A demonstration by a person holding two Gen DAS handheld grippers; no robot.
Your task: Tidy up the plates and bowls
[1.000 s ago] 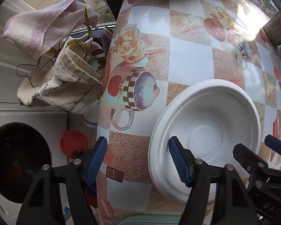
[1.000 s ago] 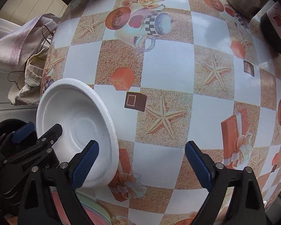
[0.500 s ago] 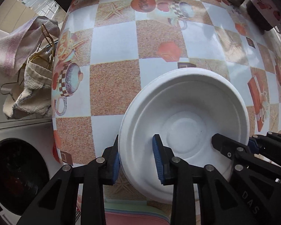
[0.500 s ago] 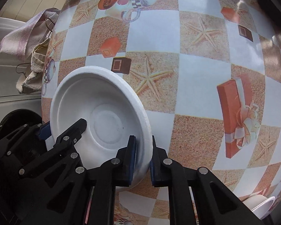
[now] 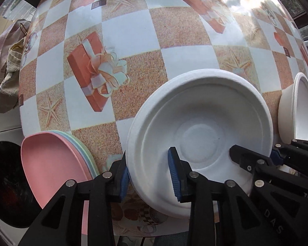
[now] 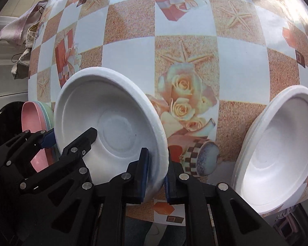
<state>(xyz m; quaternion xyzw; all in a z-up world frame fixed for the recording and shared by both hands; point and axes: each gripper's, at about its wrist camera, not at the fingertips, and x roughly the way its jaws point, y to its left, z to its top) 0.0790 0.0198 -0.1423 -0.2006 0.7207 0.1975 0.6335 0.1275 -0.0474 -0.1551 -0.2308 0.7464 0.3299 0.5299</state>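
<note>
Both grippers pinch the rim of one white bowl [image 5: 199,127] — the left gripper [image 5: 149,176] at its seven o'clock edge, the right gripper [image 6: 156,174] at its four o'clock edge. It seems raised off the checkered surface [image 5: 133,30], though contact is hard to judge. Pink-topped plates [image 5: 51,157] sit at nine o'clock — stacked white bowls [image 6: 277,151] at three.

The checkered oilcloth counter [image 5: 131,32] lies open toward its far edge; near its front edge, stacked pastel plastic plates [image 5: 51,162] and nested white foam bowls [image 6: 277,149] flank a bare central gap.
</note>
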